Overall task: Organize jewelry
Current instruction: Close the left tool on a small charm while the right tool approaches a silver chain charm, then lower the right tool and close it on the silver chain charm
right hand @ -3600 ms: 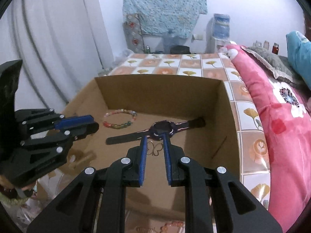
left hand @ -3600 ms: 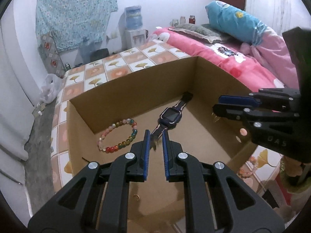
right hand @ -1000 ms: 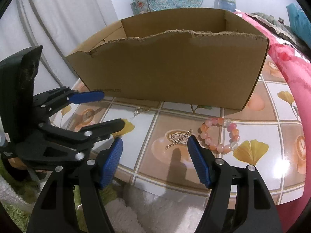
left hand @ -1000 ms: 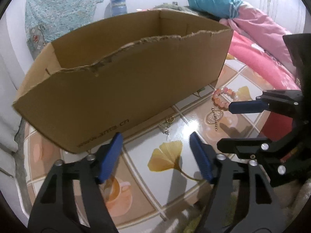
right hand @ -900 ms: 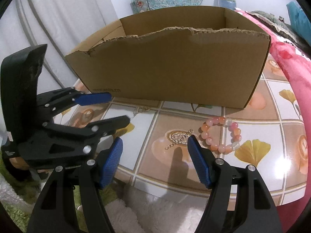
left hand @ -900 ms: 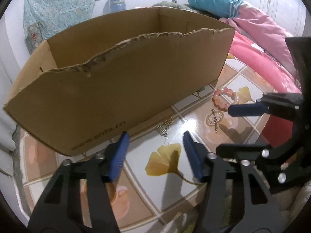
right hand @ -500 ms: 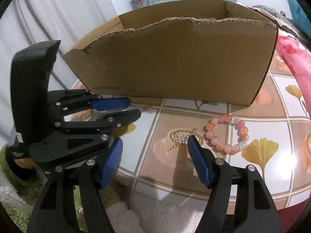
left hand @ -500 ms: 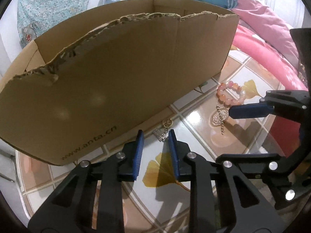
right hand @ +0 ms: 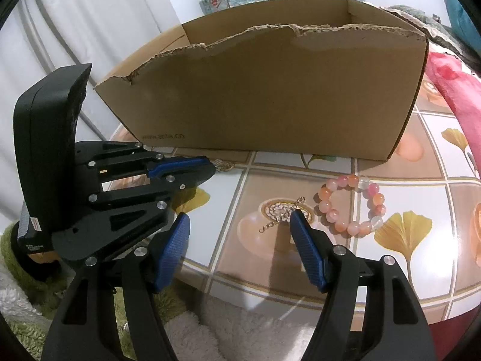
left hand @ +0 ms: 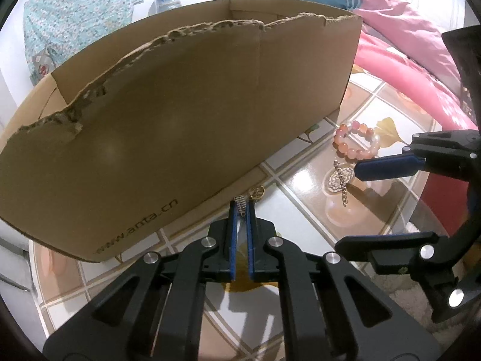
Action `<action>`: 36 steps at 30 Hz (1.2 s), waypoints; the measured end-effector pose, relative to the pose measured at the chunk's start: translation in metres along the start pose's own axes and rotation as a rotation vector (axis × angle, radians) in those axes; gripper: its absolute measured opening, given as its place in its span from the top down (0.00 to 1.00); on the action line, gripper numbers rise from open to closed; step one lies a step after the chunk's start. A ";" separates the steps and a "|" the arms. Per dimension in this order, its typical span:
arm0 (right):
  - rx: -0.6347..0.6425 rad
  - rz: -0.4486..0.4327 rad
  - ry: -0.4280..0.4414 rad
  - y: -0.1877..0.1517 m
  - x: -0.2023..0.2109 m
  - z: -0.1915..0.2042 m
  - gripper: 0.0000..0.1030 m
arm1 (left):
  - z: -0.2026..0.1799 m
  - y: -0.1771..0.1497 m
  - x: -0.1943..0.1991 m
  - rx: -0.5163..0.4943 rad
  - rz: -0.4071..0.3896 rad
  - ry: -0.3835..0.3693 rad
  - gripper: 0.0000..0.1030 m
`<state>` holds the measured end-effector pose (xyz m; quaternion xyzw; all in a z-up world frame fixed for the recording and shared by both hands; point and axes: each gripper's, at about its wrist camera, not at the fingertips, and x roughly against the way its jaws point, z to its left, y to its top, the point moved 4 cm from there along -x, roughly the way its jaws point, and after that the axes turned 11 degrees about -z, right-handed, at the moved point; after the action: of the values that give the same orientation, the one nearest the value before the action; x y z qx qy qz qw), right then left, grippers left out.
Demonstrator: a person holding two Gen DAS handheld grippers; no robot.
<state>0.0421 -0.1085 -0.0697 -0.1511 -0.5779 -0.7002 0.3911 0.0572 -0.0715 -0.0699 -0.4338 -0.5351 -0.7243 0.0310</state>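
My left gripper [left hand: 241, 208] is down at the foot of the cardboard box [left hand: 180, 120], its jaws closing tight on a small gold trinket [left hand: 241, 209] with a round charm that lies on the tiled tabletop. In the right wrist view the left gripper [right hand: 210, 167] shows from the side, with the trinket [right hand: 225, 165] at its tips. My right gripper [right hand: 239, 219] hovers open above a gold chain with a round pendant [right hand: 281, 210], nothing between its fingers. A pink bead bracelet [right hand: 326, 205] lies just right of the chain. In the left wrist view both the bracelet [left hand: 345, 150] and the chain [left hand: 339, 177] show.
The box [right hand: 270, 90] has a torn top edge and hides its inside from both cameras. The round table [right hand: 399, 231] has a glossy ginkgo-leaf tile pattern. A white fluffy rug [right hand: 246, 331] and green rug [right hand: 18, 255] lie below its near edge. A pink bed [left hand: 405, 69] stands on the right.
The left gripper has come down from over the box to the table in front of it, then shut from wide open onto the trinket. The right gripper stays open in place.
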 end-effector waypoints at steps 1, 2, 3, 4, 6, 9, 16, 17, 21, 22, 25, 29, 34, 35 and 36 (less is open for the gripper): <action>0.001 -0.002 -0.001 0.000 0.001 0.000 0.35 | 0.001 -0.001 0.002 0.007 -0.003 0.002 0.96; 0.001 -0.003 -0.003 -0.001 0.002 0.000 0.34 | 0.002 -0.001 0.002 0.013 -0.004 0.001 0.96; 0.000 -0.003 -0.003 -0.001 0.002 -0.001 0.34 | 0.003 -0.002 0.003 0.018 -0.006 0.001 0.96; -0.001 -0.003 -0.004 -0.002 0.003 -0.001 0.35 | 0.005 -0.002 0.004 0.023 -0.008 0.003 0.97; -0.002 -0.002 -0.007 -0.002 0.004 -0.002 0.35 | 0.008 -0.002 0.007 0.034 -0.015 0.003 1.00; -0.003 -0.004 -0.012 -0.002 0.006 -0.003 0.35 | 0.010 -0.001 0.014 0.044 -0.031 0.004 1.00; -0.004 -0.011 -0.025 -0.001 0.008 -0.003 0.35 | 0.014 0.002 0.027 0.062 -0.060 0.003 1.00; -0.004 -0.010 -0.026 -0.001 0.008 -0.003 0.34 | 0.015 0.004 0.030 0.065 -0.070 0.003 1.00; -0.003 -0.005 -0.025 -0.002 0.008 -0.002 0.35 | 0.019 0.013 0.041 0.084 -0.114 -0.003 1.00; -0.003 -0.004 -0.025 -0.002 0.007 -0.001 0.35 | 0.020 0.015 0.044 0.092 -0.125 -0.008 1.00; 0.000 -0.003 -0.023 -0.001 0.006 0.000 0.35 | 0.024 0.026 0.052 0.120 -0.166 -0.026 1.00; 0.003 -0.006 -0.028 -0.001 0.006 0.001 0.35 | 0.025 0.036 0.061 0.147 -0.218 -0.068 1.00; 0.000 -0.016 -0.056 -0.001 0.008 -0.005 0.35 | 0.026 0.031 0.056 0.145 -0.189 -0.056 1.00; 0.006 -0.017 -0.065 0.000 0.007 -0.006 0.35 | 0.026 0.029 0.054 0.146 -0.181 -0.054 1.00; 0.013 -0.017 -0.073 0.000 0.008 -0.007 0.37 | 0.026 0.026 0.053 0.146 -0.176 -0.051 1.00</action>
<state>0.0388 -0.1182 -0.0667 -0.1690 -0.5975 -0.6938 0.3647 0.0528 -0.0398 -0.0137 -0.4003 -0.6230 -0.6719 -0.0147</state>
